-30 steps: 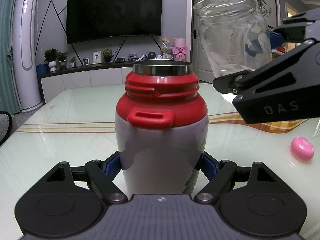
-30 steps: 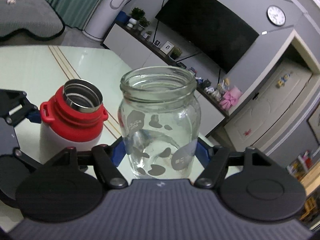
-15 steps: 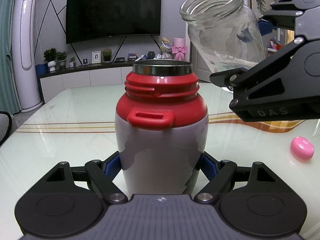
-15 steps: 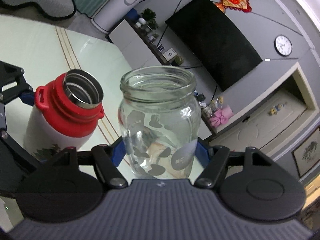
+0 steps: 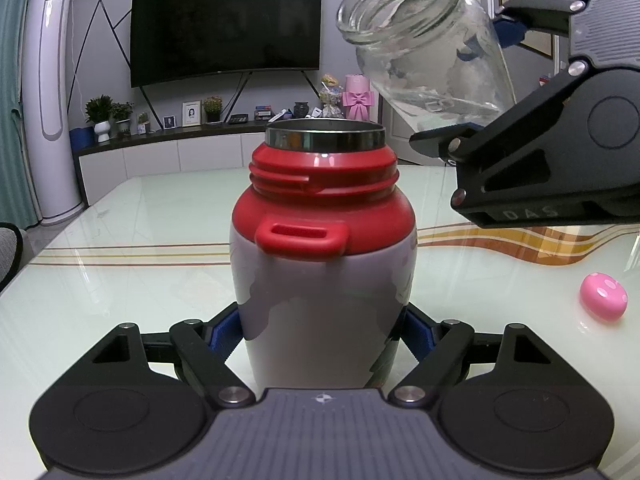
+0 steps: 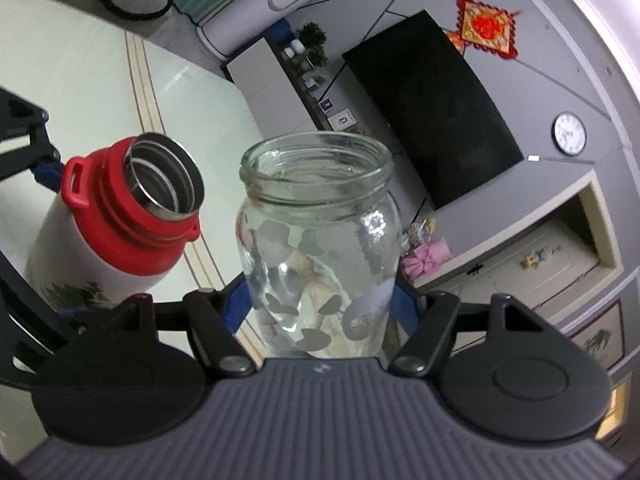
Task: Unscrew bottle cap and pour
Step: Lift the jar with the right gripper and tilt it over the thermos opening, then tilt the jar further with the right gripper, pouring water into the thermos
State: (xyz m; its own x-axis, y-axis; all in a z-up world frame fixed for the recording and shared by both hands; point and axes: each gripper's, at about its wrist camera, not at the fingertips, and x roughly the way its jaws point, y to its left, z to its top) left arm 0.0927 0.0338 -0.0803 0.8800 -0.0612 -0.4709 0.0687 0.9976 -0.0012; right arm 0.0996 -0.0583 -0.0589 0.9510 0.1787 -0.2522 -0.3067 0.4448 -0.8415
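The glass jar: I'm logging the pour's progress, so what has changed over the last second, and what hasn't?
The right hand-held gripper, clamped on the glass jar, has tipped it from nearly upright so its mouth leans toward the open red-and-white flask. No stream shows yet. The left hand-held gripper keeps its grip on the flask, which stays upright on the table; the pink cap has not moved.

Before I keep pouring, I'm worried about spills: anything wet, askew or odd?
No spill shows on the table. The jar is tilted toward the flask on purpose, held by the right gripper. The left gripper clamps the upright flask.
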